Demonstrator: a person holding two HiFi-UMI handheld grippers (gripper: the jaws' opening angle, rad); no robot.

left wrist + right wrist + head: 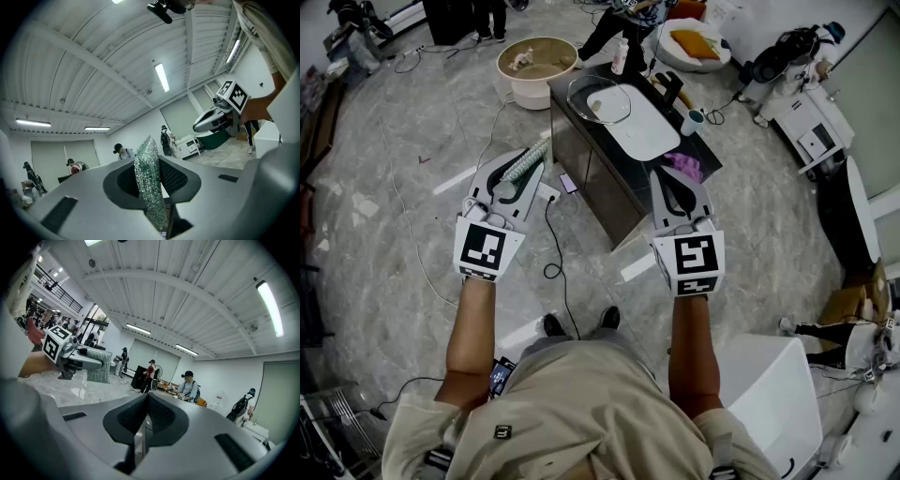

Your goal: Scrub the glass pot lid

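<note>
Your left gripper [532, 161] clamps a glittery green-silver mesh scrub sponge [149, 180]. Your right gripper [143, 425] is closed and empty. Ahead, well apart from both, the round clear glass pot lid [598, 99] lies on the dark countertop [569, 82].

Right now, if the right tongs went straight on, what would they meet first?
Most likely the purple cloth on the near end of the black counter; the right tongs, shut and empty, point toward it. Their height above it is unclear.

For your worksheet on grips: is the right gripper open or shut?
Shut. The right gripper shows, in its own view, jaws meeting edge to edge with nothing between them.
</note>
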